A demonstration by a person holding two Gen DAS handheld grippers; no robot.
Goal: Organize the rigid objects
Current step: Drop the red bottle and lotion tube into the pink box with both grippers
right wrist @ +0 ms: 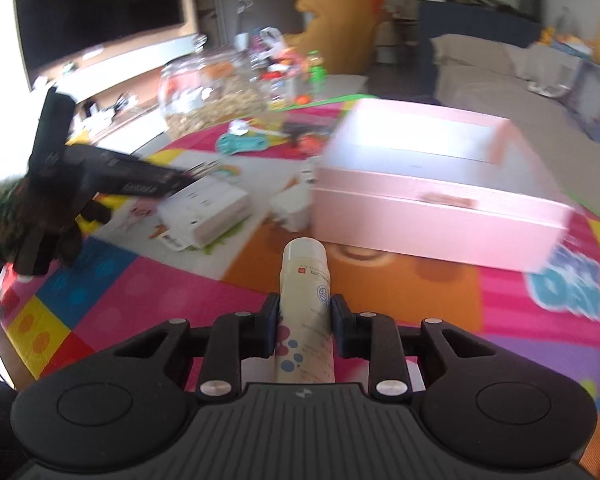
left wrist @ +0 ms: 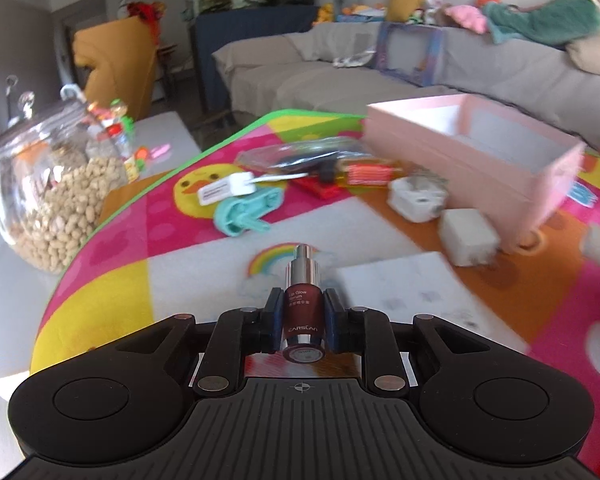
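Observation:
My left gripper (left wrist: 303, 312) is shut on a dark red serum bottle (left wrist: 302, 312) with a silver pump top, held above the colourful play mat (left wrist: 112, 280). My right gripper (right wrist: 305, 320) is shut on a cream tube-shaped bottle (right wrist: 306, 304) with blue dots. An open pink box (left wrist: 476, 160) stands at the right of the left wrist view and ahead in the right wrist view (right wrist: 432, 208). The left gripper's body (right wrist: 100, 176) shows at the left of the right wrist view.
On the mat lie two white chargers (left wrist: 466, 236), a white flat box (right wrist: 208, 208), a teal plastic tool (left wrist: 244, 208), a white adapter (left wrist: 226, 190) and a clear bag of items (left wrist: 308, 156). A glass jar of nuts (left wrist: 52, 184) stands left. A sofa (left wrist: 340, 76) lies behind.

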